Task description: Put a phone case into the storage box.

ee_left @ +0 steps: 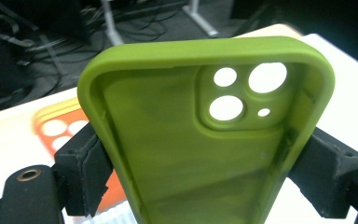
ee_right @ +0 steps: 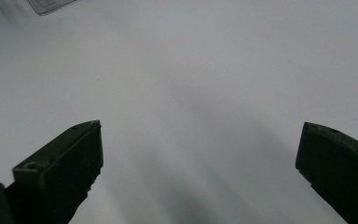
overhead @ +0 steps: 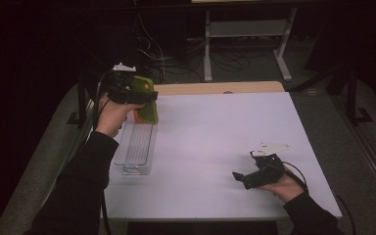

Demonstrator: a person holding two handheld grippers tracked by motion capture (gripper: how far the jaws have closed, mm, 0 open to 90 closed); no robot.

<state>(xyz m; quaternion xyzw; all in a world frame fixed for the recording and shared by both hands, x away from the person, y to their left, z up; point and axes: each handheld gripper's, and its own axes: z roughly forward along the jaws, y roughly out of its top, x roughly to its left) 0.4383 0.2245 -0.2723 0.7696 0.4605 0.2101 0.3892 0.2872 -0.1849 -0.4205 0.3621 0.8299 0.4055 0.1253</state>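
My left gripper (overhead: 138, 97) is raised above the table's far left and is shut on a green phone case (overhead: 144, 100). In the left gripper view the green phone case (ee_left: 186, 149) sits between the two black pads (ee_left: 86, 172), inner side and camera cut-outs facing the camera. An orange phone case (ee_left: 58, 128) lies on the table below it; its edge (overhead: 137, 116) peeks out under the green one in the high view. My right gripper (overhead: 241, 178) rests low at the table's near right, jaws wide apart, and in the right gripper view its fingers (ee_right: 63, 172) have only bare white table between them.
A clear plastic tray (overhead: 136, 149) lies along the left edge of the white table (overhead: 225, 142); a corner of this tray (ee_right: 51, 4) shows in the right gripper view. A wooden strip (overhead: 220, 87) runs along the far edge. Cables and table legs (overhead: 208, 49) lie on the floor beyond.
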